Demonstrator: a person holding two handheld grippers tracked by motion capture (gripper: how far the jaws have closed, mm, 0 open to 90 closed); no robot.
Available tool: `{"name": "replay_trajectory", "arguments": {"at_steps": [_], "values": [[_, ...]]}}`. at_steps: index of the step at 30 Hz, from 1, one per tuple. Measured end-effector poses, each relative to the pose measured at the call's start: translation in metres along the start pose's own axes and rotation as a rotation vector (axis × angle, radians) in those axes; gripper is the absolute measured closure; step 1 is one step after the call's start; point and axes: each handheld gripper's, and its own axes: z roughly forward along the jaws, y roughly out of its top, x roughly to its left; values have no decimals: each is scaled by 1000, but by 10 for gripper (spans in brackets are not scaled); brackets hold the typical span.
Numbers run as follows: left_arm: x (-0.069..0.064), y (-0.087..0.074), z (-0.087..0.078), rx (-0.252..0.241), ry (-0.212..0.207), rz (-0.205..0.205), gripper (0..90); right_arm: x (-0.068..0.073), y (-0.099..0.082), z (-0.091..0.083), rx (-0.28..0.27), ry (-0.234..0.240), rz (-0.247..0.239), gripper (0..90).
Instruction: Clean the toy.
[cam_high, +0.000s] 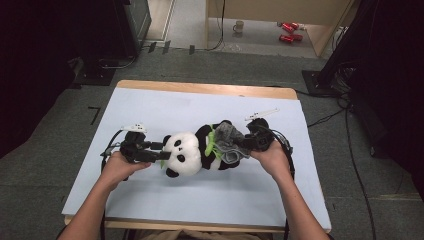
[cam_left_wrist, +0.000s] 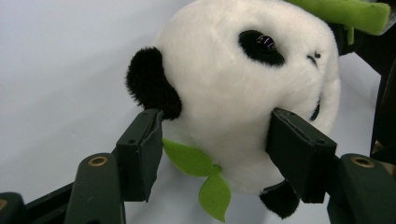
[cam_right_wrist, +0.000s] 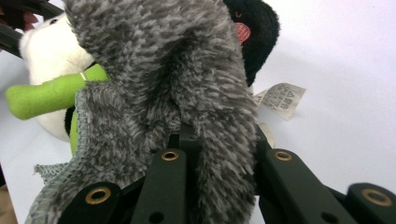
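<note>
Clamped tight on fuzzy grey cloth (cam_right_wrist: 159, 70), right gripper (cam_right_wrist: 212, 140): keep that pinch. Left gripper (cam_left_wrist: 215, 128) spread, pads bracketing but not squeezing the head of the black-and-white plush panda (cam_left_wrist: 233, 84) lying between both tools. Close gently on the head before tugging the cloth.

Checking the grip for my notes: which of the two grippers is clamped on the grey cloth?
The right gripper: its jaws pinch the fuzzy grey cloth. The left gripper instead straddles the panda's head.
</note>
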Motion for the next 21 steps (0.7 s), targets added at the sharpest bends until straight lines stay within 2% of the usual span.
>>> {"name": "replay_trajectory", "arguments": {"at_steps": [3,7,9,11,12,13,14,15,16,17,18,19,21], "values": [[2,-2,0,4,-6,-3,358,1,-1,-1,8,2,-8,773],[5,-2,5,12,-12,-34,245,2,-5,-4,18,-2,-14,774],[10,-2,12,43,-33,-84,160,2,-5,-2,26,1,-16,774],[12,-3,14,40,-45,-98,138,2,-6,-2,28,4,-22,774],[13,-2,17,43,-80,-106,138,2,-6,-2,29,6,-19,774],[13,-2,17,43,-80,-106,138,2,-7,-1,30,5,-19,774],[13,-2,22,54,-115,-111,139,2,-7,-1,32,6,-21,774],[13,-2,22,54,-115,-111,140,2,-7,-1,32,7,-22,774],[12,-2,26,73,-148,-110,144,3,-7,-1,33,7,-24,774],[12,-3,26,74,-162,-104,175,4,-7,0,34,6,-30,774],[12,-3,26,74,-162,-104,243,5,-7,0,34,6,-32,774],[12,-3,25,62,-180,-95,243,5,-7,0,34,6,-32,774],[11,-2,23,63,-179,-85,325,6,-7,-1,34,3,-39,774]]}}
